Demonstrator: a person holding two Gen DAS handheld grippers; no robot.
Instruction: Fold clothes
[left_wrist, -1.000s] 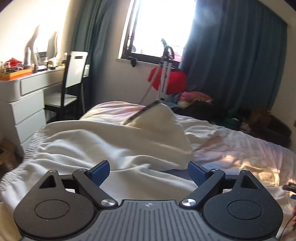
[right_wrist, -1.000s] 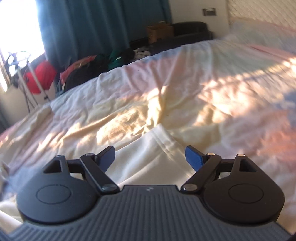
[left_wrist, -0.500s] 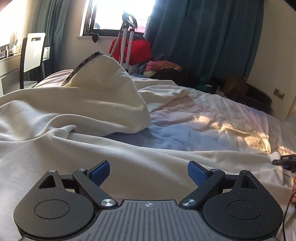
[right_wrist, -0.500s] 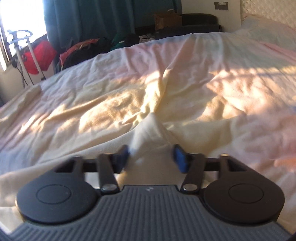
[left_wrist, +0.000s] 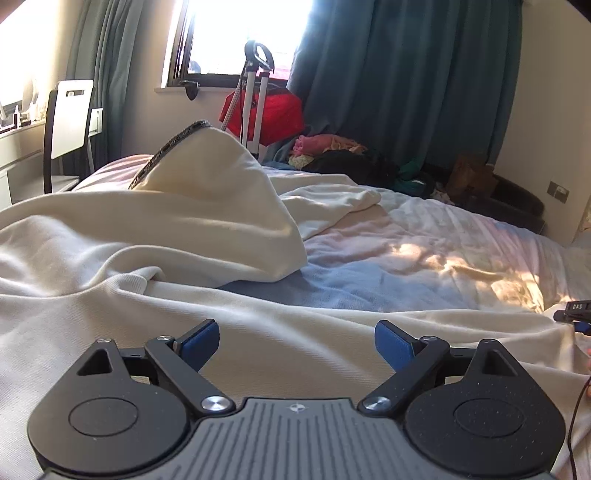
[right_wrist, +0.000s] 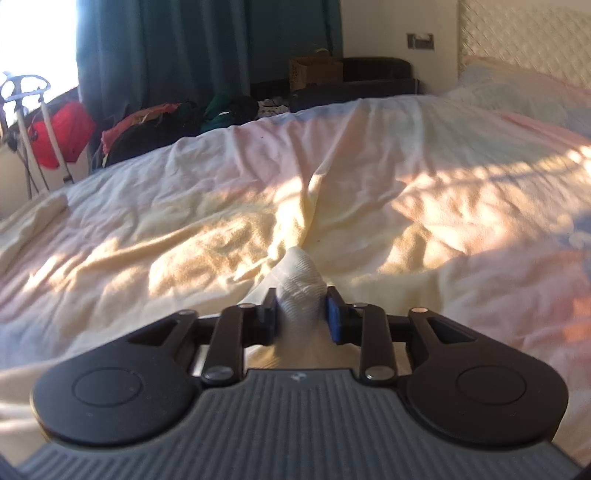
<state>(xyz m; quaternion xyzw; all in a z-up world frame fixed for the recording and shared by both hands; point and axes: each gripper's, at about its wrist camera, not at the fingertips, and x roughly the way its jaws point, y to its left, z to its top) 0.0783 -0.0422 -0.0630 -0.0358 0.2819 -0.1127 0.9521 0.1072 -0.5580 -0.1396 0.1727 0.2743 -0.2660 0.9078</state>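
Right hand-held gripper (right_wrist: 301, 312): its blue-padded jaws are drawn in tight on a bunched tip of the cream garment (right_wrist: 301, 280), which rises as a small ribbed peak between the pads (right_wrist: 334, 317) and pokes out just beyond them. From that pinch the cloth runs back beneath the gripper body toward the camera. Left hand-held gripper (left_wrist: 295, 345): jaws spread wide, nothing between the pads (left_wrist: 199, 345), poised low over a flat stretch of the same cream garment (left_wrist: 155, 236); whether the fingertips touch the cloth cannot be told. Beyond the left gripper the garment lies across the bed (left_wrist: 424, 254), and one part of it stands up in a tall fold edged with a dark trim (left_wrist: 166, 155). A sleeve-like end (left_wrist: 332, 201) trails off behind that fold. The bed sheet (right_wrist: 369, 177), wrinkled and dappled with sunlight, spreads away from the right gripper on all sides. Past the far edge of the bed lie a heap of clothes (left_wrist: 332, 153), a red bag (left_wrist: 275, 114) on a white stand, dark teal curtains (left_wrist: 406, 81) and a bright window (left_wrist: 240, 33).
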